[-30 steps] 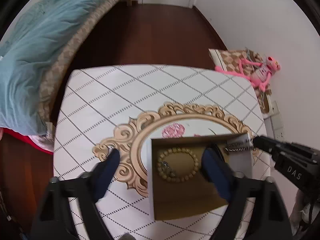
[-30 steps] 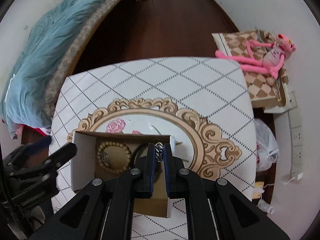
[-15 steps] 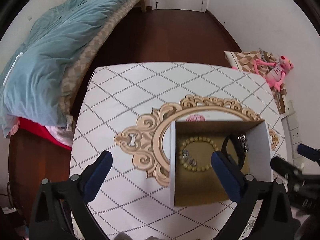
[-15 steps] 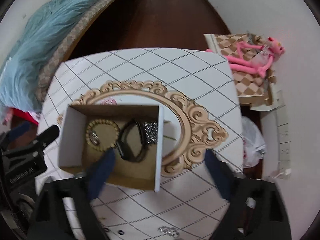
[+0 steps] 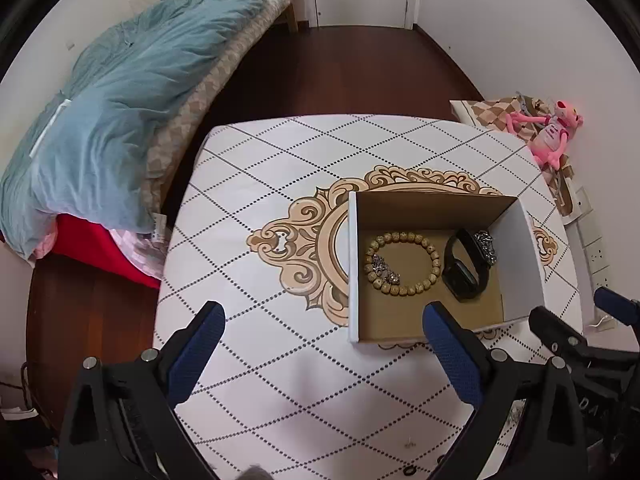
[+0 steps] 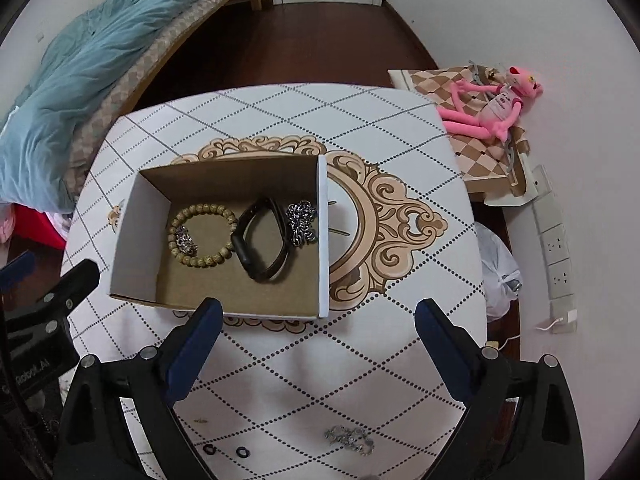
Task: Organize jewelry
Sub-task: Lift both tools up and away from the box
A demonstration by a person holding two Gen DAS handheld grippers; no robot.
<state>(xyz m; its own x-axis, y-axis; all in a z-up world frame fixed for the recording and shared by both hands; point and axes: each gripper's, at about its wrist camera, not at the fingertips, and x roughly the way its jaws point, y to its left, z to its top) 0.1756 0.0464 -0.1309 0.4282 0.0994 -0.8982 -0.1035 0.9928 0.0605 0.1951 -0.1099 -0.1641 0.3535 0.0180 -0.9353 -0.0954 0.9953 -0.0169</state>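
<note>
Both left tongs (image 5: 320, 344) and right tongs (image 6: 316, 336) spread, empty, near the box (image 6: 136, 236) holding bead bracelet (image 6: 204, 236), black band (image 6: 260, 240) and chain (image 6: 301, 222)

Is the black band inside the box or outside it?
Inside. The black band lies on the box floor, between the bead bracelet and the silver chain.

Left gripper (image 6: 48, 320) body, right wrist view: white lettering, partly legible, reads roughly "Robot.AI" (leading characters cut off). Right gripper (image 5: 592, 344) body, left wrist view: "DA", remainder hidden.
</note>
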